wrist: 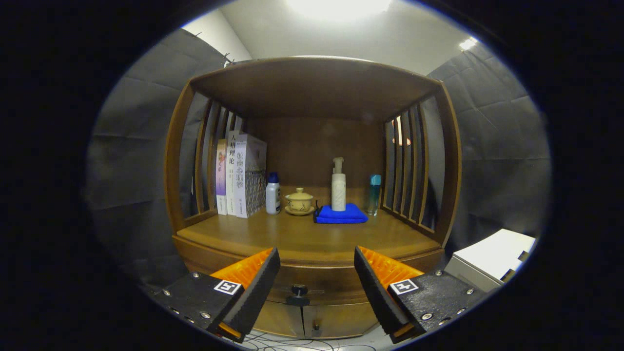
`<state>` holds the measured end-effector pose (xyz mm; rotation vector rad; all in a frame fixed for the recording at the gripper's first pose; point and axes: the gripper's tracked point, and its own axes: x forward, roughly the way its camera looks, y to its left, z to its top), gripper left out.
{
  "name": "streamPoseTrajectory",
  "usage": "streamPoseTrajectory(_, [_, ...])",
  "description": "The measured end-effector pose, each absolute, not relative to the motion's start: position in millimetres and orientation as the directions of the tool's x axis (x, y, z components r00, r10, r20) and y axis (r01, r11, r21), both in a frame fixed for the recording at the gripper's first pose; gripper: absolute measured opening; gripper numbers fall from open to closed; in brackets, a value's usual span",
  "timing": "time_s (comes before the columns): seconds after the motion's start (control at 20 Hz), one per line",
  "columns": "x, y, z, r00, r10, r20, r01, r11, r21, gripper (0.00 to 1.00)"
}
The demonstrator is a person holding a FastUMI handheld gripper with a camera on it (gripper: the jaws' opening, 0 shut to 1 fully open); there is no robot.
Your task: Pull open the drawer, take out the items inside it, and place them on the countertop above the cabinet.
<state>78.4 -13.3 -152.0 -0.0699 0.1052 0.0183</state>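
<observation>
A wooden cabinet [312, 92] stands ahead of me, with an open shelf whose floor is the countertop [312, 239]. Below the countertop's front edge runs the drawer front [317, 285], closed, with a small dark knob [298, 291]. My gripper [317, 263] is open, its two fingers spread wide, and the knob lies between them and slightly below their tips, still a short way ahead. Nothing is held. The drawer's inside is hidden.
On the countertop, at the back: several books [241, 175] at the left, a white bottle with a blue cap [273, 194], a lidded tea bowl [299, 201], a pump bottle [338, 185], a folded blue cloth [340, 214], a teal bottle [374, 194]. A white box [492, 258] sits right of the cabinet.
</observation>
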Motion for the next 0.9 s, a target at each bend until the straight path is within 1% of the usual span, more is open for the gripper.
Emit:
streamPoseTrajectory(0.15, [84.9, 1.5, -182.0, 0.991, 0.042, -0.128, -0.052, 0.996, -0.073, 0.95])
streamPoseTrajectory(0.4, [97.4, 0.6, -235.1, 0.982, 0.028, -0.185, -0.036, 0.998, -0.043, 0.94])
streamPoseTrajectory(0.55, [101.9, 3.1, -261.7, 0.978, 0.027, -0.208, -0.033, 0.999, -0.022, 0.92])
streamPoseTrajectory(0.65, [104.9, 6.8, -276.0, 0.972, 0.031, -0.232, -0.038, 0.999, -0.026, 0.87])
streamPoseTrajectory(0.75, [110.2, 8.7, -276.7, 0.974, 0.031, -0.224, -0.041, 0.998, -0.04, 0.81])
streamPoseTrajectory(0.9, [113.9, 3.4, -280.3, 0.974, 0.003, -0.226, -0.016, 0.998, -0.055, 0.66])
